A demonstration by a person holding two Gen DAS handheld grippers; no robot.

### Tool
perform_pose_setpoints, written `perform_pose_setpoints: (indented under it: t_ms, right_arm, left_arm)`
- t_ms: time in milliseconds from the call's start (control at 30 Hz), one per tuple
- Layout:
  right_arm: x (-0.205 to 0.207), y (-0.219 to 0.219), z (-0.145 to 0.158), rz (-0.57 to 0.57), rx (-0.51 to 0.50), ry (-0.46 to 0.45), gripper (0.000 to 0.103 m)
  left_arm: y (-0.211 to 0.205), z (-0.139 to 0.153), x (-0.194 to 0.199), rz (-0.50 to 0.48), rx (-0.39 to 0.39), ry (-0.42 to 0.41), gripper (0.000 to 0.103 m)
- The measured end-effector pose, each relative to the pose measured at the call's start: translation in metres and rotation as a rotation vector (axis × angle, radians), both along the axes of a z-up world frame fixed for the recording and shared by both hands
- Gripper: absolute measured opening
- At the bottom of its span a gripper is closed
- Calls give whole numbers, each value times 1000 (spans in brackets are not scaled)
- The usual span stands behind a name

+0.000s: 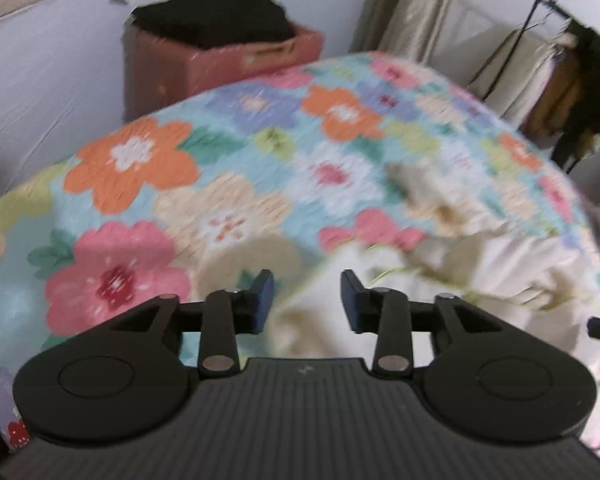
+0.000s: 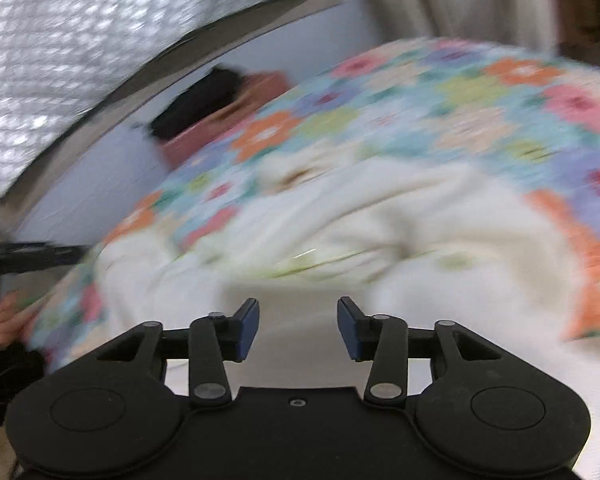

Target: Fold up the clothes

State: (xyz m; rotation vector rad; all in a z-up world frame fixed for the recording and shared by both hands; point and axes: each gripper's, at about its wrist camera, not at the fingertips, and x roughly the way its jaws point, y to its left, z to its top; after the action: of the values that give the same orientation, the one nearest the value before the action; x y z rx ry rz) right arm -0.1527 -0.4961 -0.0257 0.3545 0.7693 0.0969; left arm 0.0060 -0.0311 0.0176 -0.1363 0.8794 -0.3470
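A cream garment (image 1: 480, 256) with a thin green trim lies crumpled on a bed with a flowered cover (image 1: 188, 184). My left gripper (image 1: 307, 300) is open and empty, above the garment's near left edge. In the right wrist view the same garment (image 2: 380, 232) spreads across the middle of the flowered cover (image 2: 480, 108). My right gripper (image 2: 298, 328) is open and empty, just above the garment's near part. Both views are blurred by motion. The left gripper's body (image 2: 24, 258) and the hand holding it show at the left edge of the right wrist view.
A reddish box (image 1: 220, 64) with dark folded cloth (image 1: 216, 16) on top stands beyond the bed against a pale wall. A clothes rack (image 1: 560, 72) with hanging garments and beige curtains (image 1: 416, 4) are at the back right. A quilted silver panel (image 2: 80, 52) shows upper left.
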Motion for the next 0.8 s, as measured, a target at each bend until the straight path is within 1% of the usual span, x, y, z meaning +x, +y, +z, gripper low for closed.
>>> perform_pose_setpoints:
  t_ms: [67,100,167,233,267,367,400,433,467,500,533,567,600,633,667,700,733,800]
  right_arm:
    - [1,-24,8,-41,-43,-7,52]
    - [2,-35,13,-56,-63,-11,54]
    - [10,-53,17,-74,-90,-10,62]
    - [23,-61,10,-95,-111,-15,80]
    - [30,-65,6,-106,-122,-17,83]
    - [49,-78,-6,-133,-142,-18,84]
    - [55,-81,-13,-133,-119,-3,84]
    - [59,-84,-19,-128,-88,8,84]
    - [62,-88,-25,-117,-57,11,84]
    - [65,-91,-30,-106,-27,13,73]
    - [67,-93,-34,-87,-5,10,36]
    - [66,-89,-35,-45,-7,-1,16]
    - [65,-82,-35,12,-27,-8,11]
    - [63,-74,-35,62,-62,-18,11]
    - [59,-62,-34,105,-119,-31,11]
    - [54,-53,-33,140,-151,-40,11]
    - [49,-46,-31,164,-147,-42,11]
    - [38,-34,-27,212,-136,-47,10]
  left_arm:
    - [-11,11,2,-27,-23,-35,48]
    - [-19,16,6,-43,-35,-45,49]
    - [-48,9,20,-109,-65,-15,51]
    - [-79,-3,31,-175,-91,17,53]
    - [-103,-15,33,-204,-79,21,53]
    - [-171,-47,37,-292,-58,53,53]
    - [-192,-57,38,-319,-53,68,53]
    - [-208,-62,39,-335,-36,66,55]
    - [-220,-65,37,-346,-15,48,60]
    - [-232,-68,36,-350,13,9,64]
    - [-243,-71,36,-352,40,-31,75]
    - [-252,-74,35,-359,77,-87,80]
    - [-260,-82,36,-388,111,-97,80]
    - [-267,-89,37,-417,145,-105,74]
    - [-275,-98,38,-430,195,-61,42]
    - [-274,-100,35,-437,193,-49,20]
    - [-274,-102,32,-443,190,-39,7]
    - [-260,-92,16,-440,179,-100,5]
